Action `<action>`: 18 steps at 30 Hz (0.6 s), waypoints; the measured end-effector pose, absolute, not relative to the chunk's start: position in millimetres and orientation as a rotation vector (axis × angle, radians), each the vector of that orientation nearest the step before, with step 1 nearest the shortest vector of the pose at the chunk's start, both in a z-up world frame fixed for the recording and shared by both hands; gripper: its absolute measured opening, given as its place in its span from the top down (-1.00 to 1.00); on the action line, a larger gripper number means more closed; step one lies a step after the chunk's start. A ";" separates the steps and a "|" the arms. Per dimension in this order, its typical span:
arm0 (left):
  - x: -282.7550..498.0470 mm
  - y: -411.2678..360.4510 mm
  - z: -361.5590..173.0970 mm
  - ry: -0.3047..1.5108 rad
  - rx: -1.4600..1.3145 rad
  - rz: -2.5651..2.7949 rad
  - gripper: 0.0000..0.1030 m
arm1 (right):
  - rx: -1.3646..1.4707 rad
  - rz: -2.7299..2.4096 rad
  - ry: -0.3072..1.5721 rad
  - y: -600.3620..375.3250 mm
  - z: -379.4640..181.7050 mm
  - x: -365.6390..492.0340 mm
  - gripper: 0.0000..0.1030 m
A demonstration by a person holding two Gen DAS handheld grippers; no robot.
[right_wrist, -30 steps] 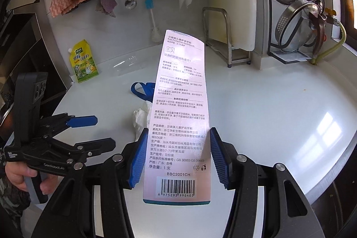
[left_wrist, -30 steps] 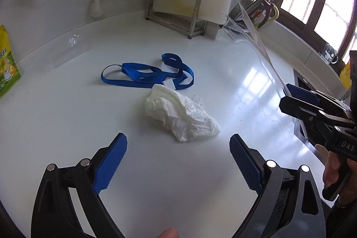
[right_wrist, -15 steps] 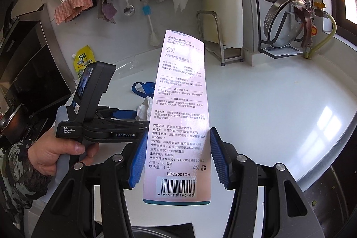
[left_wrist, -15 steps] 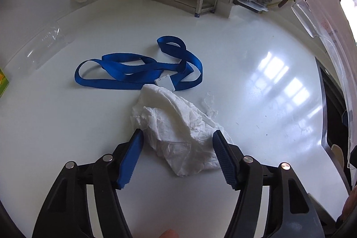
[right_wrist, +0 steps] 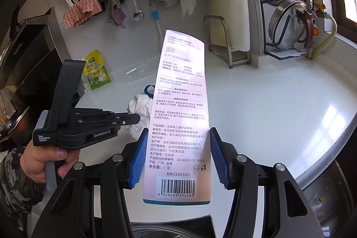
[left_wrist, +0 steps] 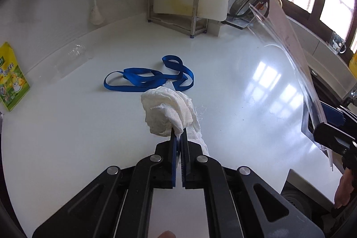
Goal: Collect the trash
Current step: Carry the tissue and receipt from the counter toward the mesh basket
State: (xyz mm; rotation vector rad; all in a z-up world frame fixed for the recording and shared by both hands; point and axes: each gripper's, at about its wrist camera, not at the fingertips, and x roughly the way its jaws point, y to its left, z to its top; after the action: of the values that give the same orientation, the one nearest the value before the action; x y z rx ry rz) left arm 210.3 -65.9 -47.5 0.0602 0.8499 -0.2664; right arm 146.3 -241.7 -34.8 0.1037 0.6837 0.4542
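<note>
The crumpled tissue (left_wrist: 169, 113) sat on the counter (left_wrist: 67, 126), just in front of the ribbon (left_wrist: 147, 79). Left of the tissue, the sachet (left_wrist: 12, 77) leaned at the wall; behind it stood the metal rack (left_wrist: 174, 6).

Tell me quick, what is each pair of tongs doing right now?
Left tongs: just closed, shut on the crumpled tissue.
Right tongs: holding the toothbrush package by its edges.
</note>
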 end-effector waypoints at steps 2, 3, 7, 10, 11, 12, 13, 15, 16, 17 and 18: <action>189.2 -62.9 -38.5 0.819 0.065 -0.252 0.93 | 0.108 0.462 0.680 -238.0 -33.1 137.4 0.00; 179.1 -61.2 -34.4 0.802 0.068 -0.241 0.93 | 0.107 0.464 0.679 -236.2 -32.8 132.4 0.00; 138.9 -50.2 -23.4 0.754 0.057 -0.207 0.93 | 0.129 0.479 0.684 -231.6 -33.6 114.0 0.00; 110.2 -41.9 -20.3 0.739 0.051 -0.189 0.93 | 0.147 0.490 0.688 -227.8 -33.4 100.0 0.00; 102.0 -38.9 -19.5 0.737 0.046 -0.181 0.93 | 0.147 0.490 0.687 -226.3 -33.1 94.4 0.00; 94.0 -36.0 -19.4 0.736 0.042 -0.179 0.93 | 0.149 0.493 0.686 -225.3 -32.4 88.9 0.00; 87.2 -33.4 -18.4 0.735 0.039 -0.178 0.93 | 0.153 0.496 0.685 -224.5 -31.6 83.2 0.00; 74.3 -29.2 -16.6 0.731 0.031 -0.171 0.92 | 0.154 0.498 0.683 -222.6 -29.5 71.7 0.00; 68.4 -27.9 -15.6 0.730 0.028 -0.171 0.92 | 0.155 0.499 0.683 -221.9 -28.6 66.3 0.00; 62.8 -26.8 -14.8 0.727 0.024 -0.170 0.92 | 0.155 0.499 0.682 -221.1 -27.8 60.6 0.00; 56.8 -26.1 -14.2 0.724 0.020 -0.171 0.92 | 0.154 0.499 0.681 -220.5 -26.9 55.2 0.00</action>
State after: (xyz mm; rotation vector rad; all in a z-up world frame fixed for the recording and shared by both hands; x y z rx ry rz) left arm 56.8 -26.1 -14.2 0.0198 0.7241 -0.1708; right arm 55.2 -220.5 -26.9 0.1542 0.6809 0.4989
